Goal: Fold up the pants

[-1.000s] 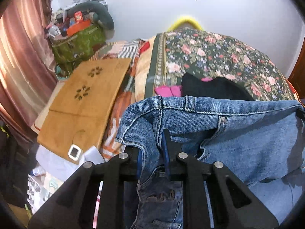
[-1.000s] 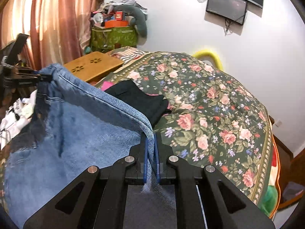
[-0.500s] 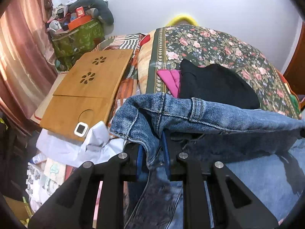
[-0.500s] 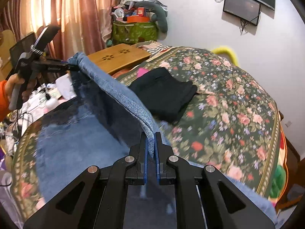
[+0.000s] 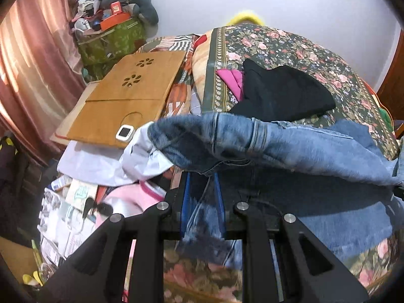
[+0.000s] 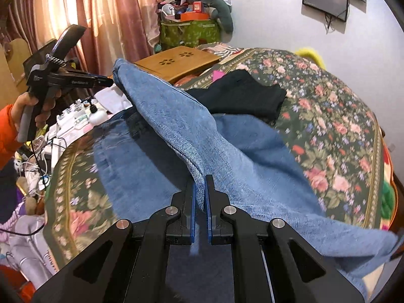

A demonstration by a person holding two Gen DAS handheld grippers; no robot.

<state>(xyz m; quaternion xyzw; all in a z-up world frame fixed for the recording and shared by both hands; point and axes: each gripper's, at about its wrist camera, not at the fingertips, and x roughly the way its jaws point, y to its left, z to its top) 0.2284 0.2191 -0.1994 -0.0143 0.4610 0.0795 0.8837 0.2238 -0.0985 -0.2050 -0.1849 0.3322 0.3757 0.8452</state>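
Two grippers hold blue jeans (image 6: 181, 126) up by the waistband over a floral bedspread (image 6: 335, 116).

L gripper (image 5: 202, 197): blue pads nearly closed, denim pinched btwn them, waistband draped across in front. R gripper (image 6: 201, 197): pads closed to a narrow gap on the waistband edge. Rest of jeans lies on the bed. Black garment (image 6: 242, 96) lies just beyond, w/ a wooden lap tray (image 6: 179, 61) farther back.
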